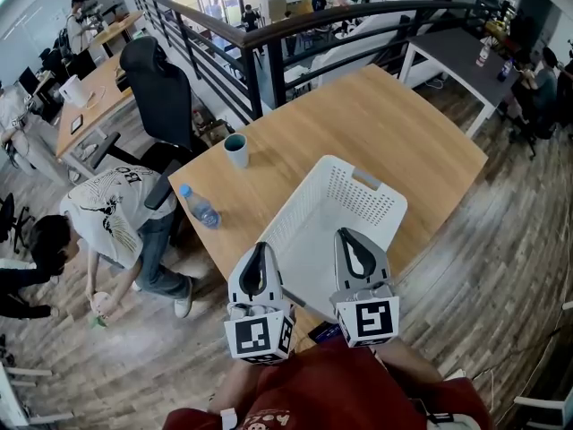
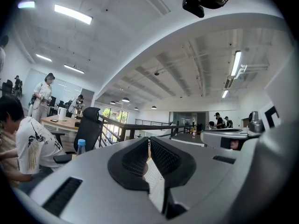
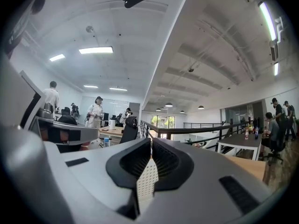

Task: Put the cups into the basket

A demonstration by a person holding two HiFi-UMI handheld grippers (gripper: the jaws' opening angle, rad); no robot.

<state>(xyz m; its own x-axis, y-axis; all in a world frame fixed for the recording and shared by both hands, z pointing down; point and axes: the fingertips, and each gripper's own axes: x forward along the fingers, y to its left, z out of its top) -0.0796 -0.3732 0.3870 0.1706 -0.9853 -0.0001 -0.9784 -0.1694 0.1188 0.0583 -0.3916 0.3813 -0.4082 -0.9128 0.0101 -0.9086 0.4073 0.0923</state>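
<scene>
One upright teal cylindrical cup [image 1: 236, 150], judged light, rigid and smooth, is best pinched at its rim; left gripper [image 1: 260, 247] and right gripper [image 1: 344, 235] are shown closed, empty.

The left gripper [image 2: 149, 143] has its black ribbed jaws closed together, empty. A white perforated plastic basket [image 2: 155, 183] shows below them, and a blue-capped clear bottle [image 2: 81, 146] stands to their left.

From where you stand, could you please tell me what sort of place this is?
Probably an open-plan office on a mezzanine: a black office chair beside wooden desks, with a dark railing overlooking a lower level.
</scene>
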